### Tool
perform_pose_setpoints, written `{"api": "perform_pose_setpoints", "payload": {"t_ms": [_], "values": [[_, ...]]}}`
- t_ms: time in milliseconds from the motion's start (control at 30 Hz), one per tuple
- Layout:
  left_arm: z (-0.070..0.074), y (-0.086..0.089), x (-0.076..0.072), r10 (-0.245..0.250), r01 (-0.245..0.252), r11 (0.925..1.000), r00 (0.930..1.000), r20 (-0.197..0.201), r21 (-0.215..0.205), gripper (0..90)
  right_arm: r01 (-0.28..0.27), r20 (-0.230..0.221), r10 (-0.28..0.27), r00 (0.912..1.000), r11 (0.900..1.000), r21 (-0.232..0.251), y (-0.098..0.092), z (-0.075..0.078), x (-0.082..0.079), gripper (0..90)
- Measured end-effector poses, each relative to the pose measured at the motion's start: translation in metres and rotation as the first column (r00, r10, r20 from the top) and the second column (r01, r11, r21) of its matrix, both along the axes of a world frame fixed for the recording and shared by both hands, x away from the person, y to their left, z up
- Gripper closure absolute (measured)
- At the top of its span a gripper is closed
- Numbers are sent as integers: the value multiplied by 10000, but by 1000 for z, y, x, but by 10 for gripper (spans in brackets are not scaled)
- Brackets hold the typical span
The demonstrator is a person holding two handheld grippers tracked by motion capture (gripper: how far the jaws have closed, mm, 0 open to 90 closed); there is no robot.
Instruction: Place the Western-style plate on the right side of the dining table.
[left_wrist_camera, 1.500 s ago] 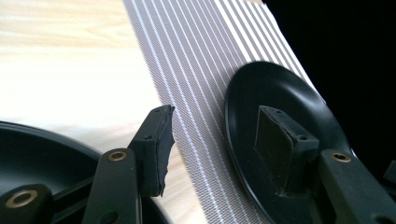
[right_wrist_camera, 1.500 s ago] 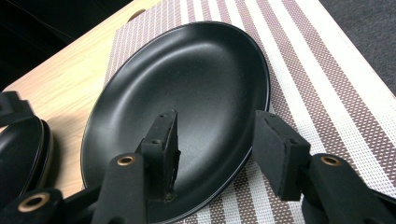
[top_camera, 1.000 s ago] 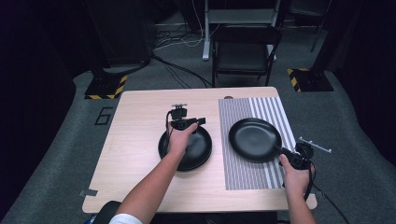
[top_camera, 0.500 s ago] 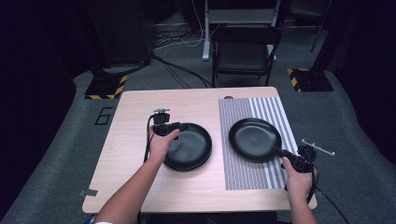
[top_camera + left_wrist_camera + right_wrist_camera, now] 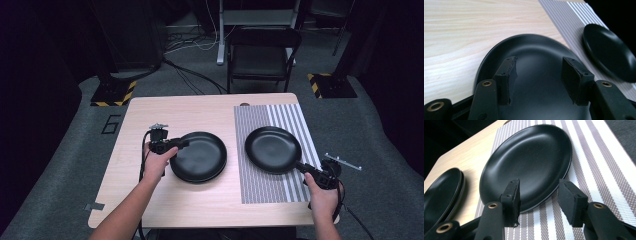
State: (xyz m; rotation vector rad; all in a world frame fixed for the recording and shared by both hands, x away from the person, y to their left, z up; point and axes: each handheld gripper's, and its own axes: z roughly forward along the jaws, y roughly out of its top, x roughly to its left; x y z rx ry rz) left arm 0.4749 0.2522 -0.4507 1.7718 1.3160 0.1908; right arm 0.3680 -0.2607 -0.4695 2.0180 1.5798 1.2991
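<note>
Found the left gripper (image 5: pixel 183 144) at the left rim of the stack of black plates (image 5: pixel 202 157), which sat on the bare wood of the table (image 5: pixel 190 112) just left of the striped placemat (image 5: pixel 300 120). Saw its jaws about half apart in the left gripper view, hanging over the top plate's hollow with nothing pinched between the pads. Found the right gripper (image 5: pixel 302 166) at the near right edge of the single black plate (image 5: pixel 272 149), which lay flat on the placemat, well apart from the stack. Saw those jaws spread to a similar width, the rim just ahead of them, no grip taken.

Judged the step in hand to be taking the top plate off the stack by its rim. Called for one pad slipped under that lip and the other over it, so as to catch the upper plate alone and not the one beneath. Called for a firm bite before any lift, since a smooth dark glaze could slide between flat pads. Advised a level lift, clear of the single plate.

Noted every plate as empty: no food, no cutlery, only bare matte black inside. Counted two rims in the stack from the right gripper view; could not tell whether more lay under them.
</note>
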Motion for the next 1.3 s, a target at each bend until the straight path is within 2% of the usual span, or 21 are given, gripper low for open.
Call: {"api": "perform_pose_setpoints", "payload": {"t_ms": [67,233,367,500,600,667,767,933,1100,1133,1167,1200,1267,1300], "values": [[-3,5,-4,27,-28,9998,10000,24,192,459,-174,7,174,9998,9997,-172,2,-1,-1,522],[-16,14,-14,-46,50,9997,9999,-133,241,457,-427,184,436,9989,9978,-508,6,-2,-3,502],[-25,20,-20,-34,41,9993,9998,-177,361,457,-465,188,472,9987,9983,-348,6,-6,-4,500],[-31,26,-23,-68,75,9986,9999,-123,520,455,-610,63,613,9981,9972,-433,6,-13,-5,499],[-31,29,-25,-149,143,9958,9999,57,909,447,-705,23,707,9975,9960,-548,7,-16,-4,498],[-31,31,-25,-239,236,9965,9997,18,806,447,-797,21,800,9968,9950,-608,9,-16,-5,493],[-31,33,-26,-303,288,9949,9994,147,968,445,-1045,114,1060,9943,9903,-913,13,-16,-4,492],[-27,39,-30,-411,380,9936,9988,267,1061,446,-1202,134,1218,9925,9887,-897,13,-17,-4,492],[-24,46,-34,-379,344,9946,9987,346,984,470,-1162,123,1174,9930,9904,-754,10,-16,-5,491],[-24,47,-35,-341,302,9939,9988,351,1060,474,-1115,82,1124,9936,9911,-731,10,-16,-5,491],[-23,50,-36,-411,346,9899,9982,444,1372,481,-1133,96,1144,9934,9906,-762,9,-16,-4,491],[-23,52,-37,-309,226,9889,9980,546,1469,489,-1164,102,1175,9930,9901,-790,9,-16,-4,491],[-21,57,-40,-253,166,9886,9981,564,1498,491,-1185,97,1195,9928,9902,-739,9,-16,-4,492],[-21,60,-41,-196,110,9904,9979,613,1379,494,-1203,95,1213,9926,9899,-744,9,-16,-4,491]]}}
